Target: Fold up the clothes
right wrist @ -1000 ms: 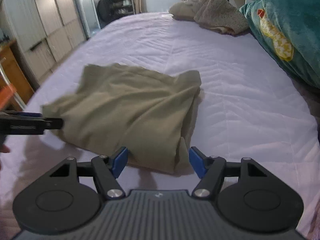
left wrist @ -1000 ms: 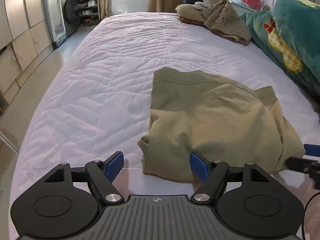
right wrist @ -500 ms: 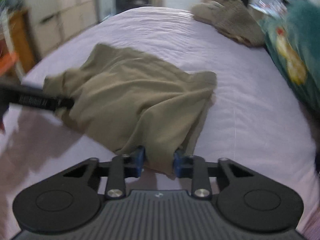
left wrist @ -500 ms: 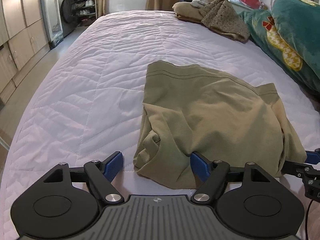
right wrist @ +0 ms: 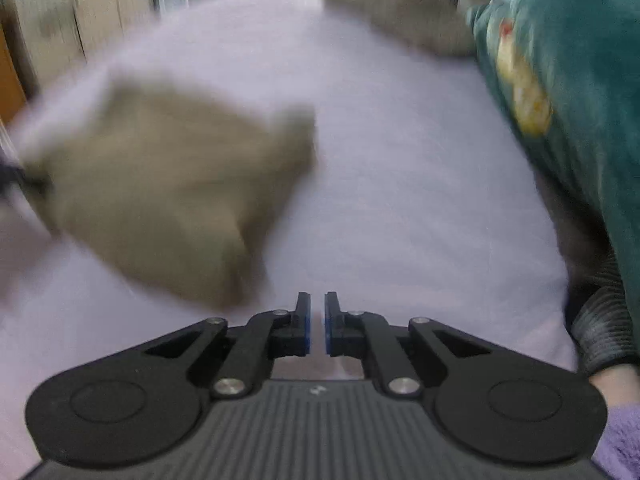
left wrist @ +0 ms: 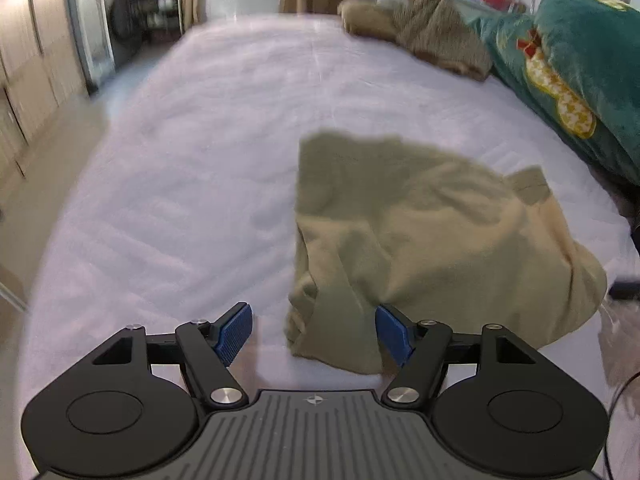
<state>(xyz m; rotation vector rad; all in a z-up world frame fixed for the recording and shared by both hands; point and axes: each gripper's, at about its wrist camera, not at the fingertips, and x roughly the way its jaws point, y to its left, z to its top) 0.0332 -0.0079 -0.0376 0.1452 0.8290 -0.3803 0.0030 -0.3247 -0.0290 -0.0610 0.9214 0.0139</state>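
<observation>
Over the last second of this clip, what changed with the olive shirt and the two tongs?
The right tongs closed from wide open and are still closing, nearly shut with no cloth between them; the olive shirt now lies to their left. The left tongs are narrowing slightly, open, astride the shirt's near corner. The shirt has bunched somewhat. The white bed cover and green blanket stayed.

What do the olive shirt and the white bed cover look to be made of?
Olive shirt: soft matte knit, probably cotton jersey; it slumps in limp folds and has a stitched hem. White bed cover: quilted fabric, faint sheen; stitched lines cross it. The exact fibre is unclear.
</observation>
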